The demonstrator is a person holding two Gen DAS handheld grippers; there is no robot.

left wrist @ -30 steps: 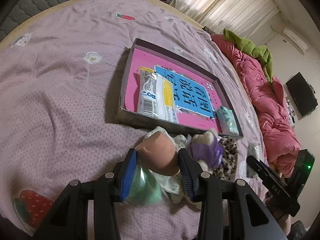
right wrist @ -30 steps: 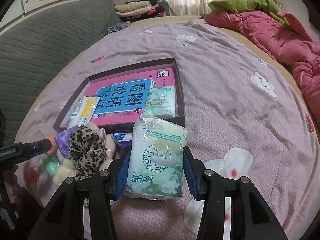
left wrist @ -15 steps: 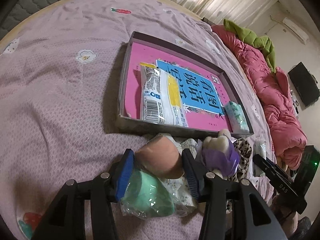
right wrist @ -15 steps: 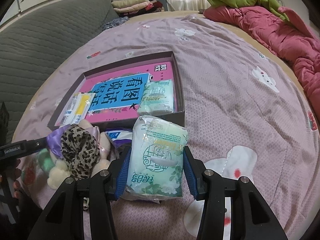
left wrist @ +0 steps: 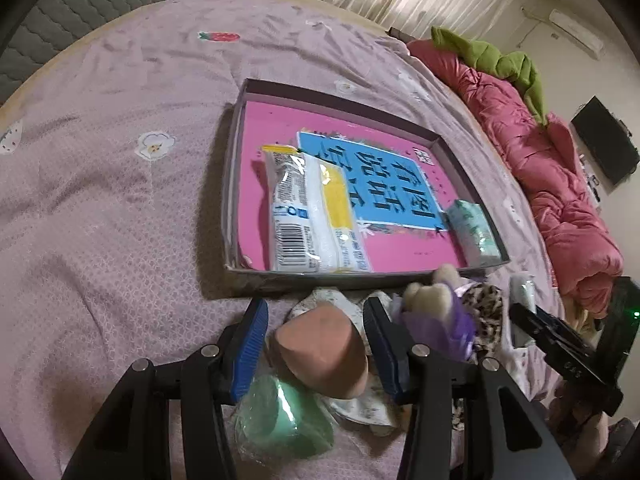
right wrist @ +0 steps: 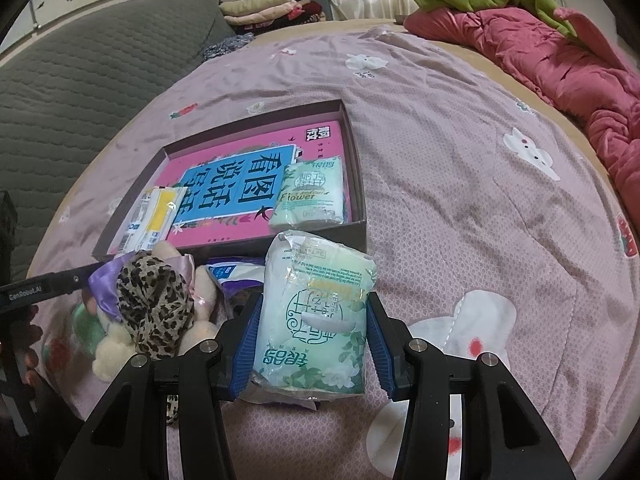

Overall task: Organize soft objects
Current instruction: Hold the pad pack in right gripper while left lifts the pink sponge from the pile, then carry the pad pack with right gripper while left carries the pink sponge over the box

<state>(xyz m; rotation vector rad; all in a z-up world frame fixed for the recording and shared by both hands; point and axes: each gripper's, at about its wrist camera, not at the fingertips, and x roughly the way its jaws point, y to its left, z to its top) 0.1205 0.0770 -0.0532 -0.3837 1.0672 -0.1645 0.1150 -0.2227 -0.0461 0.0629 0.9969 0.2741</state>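
A peach sponge (left wrist: pixel 320 356) lies between the jaws of my left gripper (left wrist: pixel 316 340), which is open, with a gap showing at the left pad. A green sponge in clear wrap (left wrist: pixel 284 428) lies just under it. My right gripper (right wrist: pixel 312 344) is shut on a green tissue pack (right wrist: pixel 316 312), just in front of the shallow box (right wrist: pixel 356 168). The box holds a pink-and-blue book, a white-yellow pack (left wrist: pixel 308 216) and a green Flower pack (right wrist: pixel 312 192). A plush toy with purple ribbon (left wrist: pixel 432 312) and a leopard-print cloth (right wrist: pixel 156 304) lie between the grippers.
All of this rests on a pink-lilac bedsheet (right wrist: pixel 460 160). A crumpled pink quilt (right wrist: pixel 560 48) with green cloth lies along the right side. A grey quilted headboard (right wrist: pixel 80 60) and folded clothes stand at the back. A blue-white packet (right wrist: pixel 236 276) lies beside the tissue pack.
My left gripper's jaws have widened and let go of the peach sponge, which now sits loose between them. The right gripper still holds the tissue pack in the same place.
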